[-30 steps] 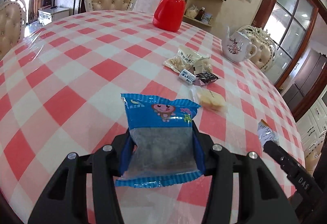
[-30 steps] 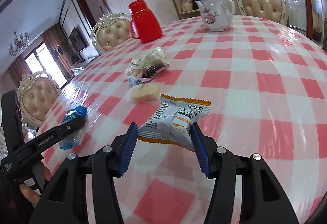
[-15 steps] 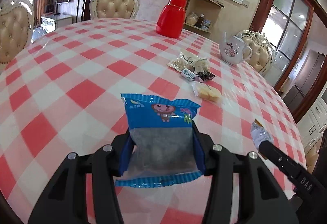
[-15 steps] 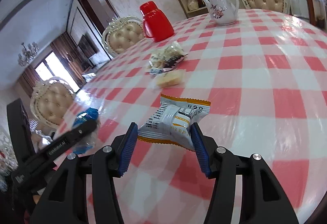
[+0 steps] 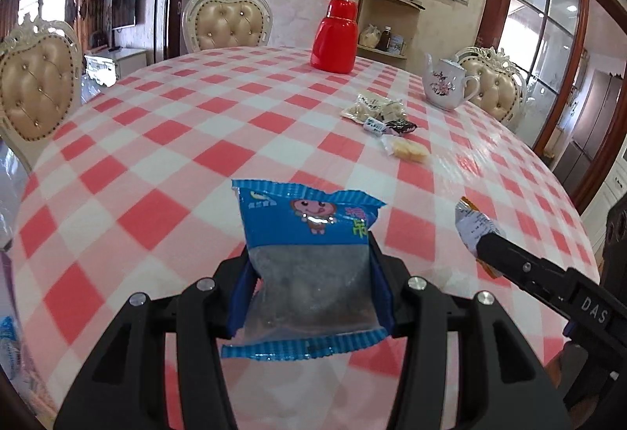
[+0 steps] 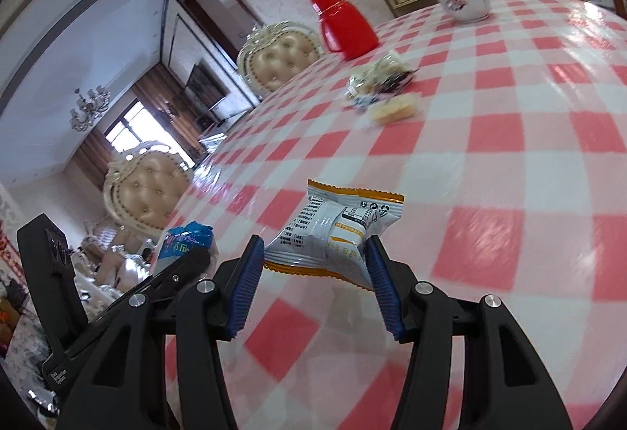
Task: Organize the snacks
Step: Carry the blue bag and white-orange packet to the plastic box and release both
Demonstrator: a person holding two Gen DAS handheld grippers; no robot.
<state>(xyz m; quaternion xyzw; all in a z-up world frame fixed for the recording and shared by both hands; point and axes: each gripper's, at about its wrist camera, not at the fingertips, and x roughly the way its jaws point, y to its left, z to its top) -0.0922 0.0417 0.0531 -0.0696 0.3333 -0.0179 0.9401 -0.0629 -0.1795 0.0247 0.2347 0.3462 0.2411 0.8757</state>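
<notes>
Beyond both tools, toward the far side of the checked worktop point(image 5: 164, 140), a small pile of snacks point(image 5: 386, 118) is seen, slightly right of the left tool point(image 5: 311, 285) and nearer the right tool point(image 6: 315, 273). A blue packet point(image 5: 305, 234) is clamped lengthwise in the left; a white-and-orange packet point(image 6: 337, 230) is clamped in the right. A red flask point(image 5: 335, 36) and teapot point(image 5: 446, 85) are shown behind; padded chairs are ranged around.

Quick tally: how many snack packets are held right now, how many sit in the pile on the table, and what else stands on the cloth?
Held packets: 2, blue packet in the left gripper, white-and-orange packet in the right gripper
Piled packets: about 5, overlapping
Red flask: 1
Teapot: 1
Total: about 9
</notes>
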